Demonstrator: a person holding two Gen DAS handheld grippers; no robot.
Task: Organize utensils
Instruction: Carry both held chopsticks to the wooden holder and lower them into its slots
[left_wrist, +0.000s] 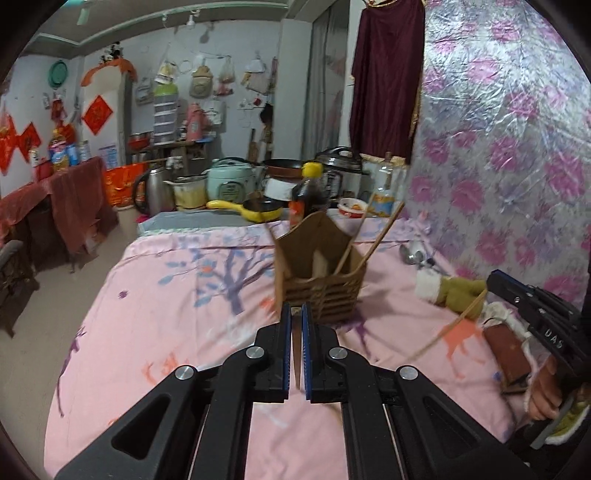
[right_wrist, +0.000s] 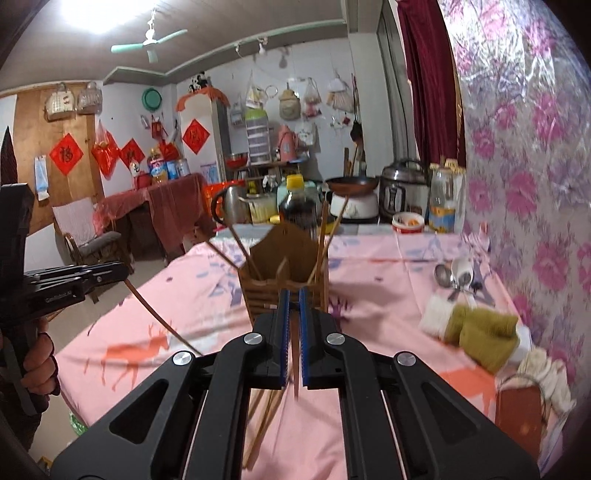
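Left wrist: left gripper (left_wrist: 294, 325) clamped on a chopstick (left_wrist: 296, 350). Wooden holder (left_wrist: 325, 273) at 12 o'clock on pink cloth (left_wrist: 166, 295), two chopsticks leaning inside. Spoons (left_wrist: 413, 253) at 2 o'clock.

Right wrist: right gripper (right_wrist: 294, 314) clamped on a chopstick (right_wrist: 295, 358), holder dead ahead at 12. Loose chopsticks (right_wrist: 264, 417) under the jaws at 6. Spoons at 2.
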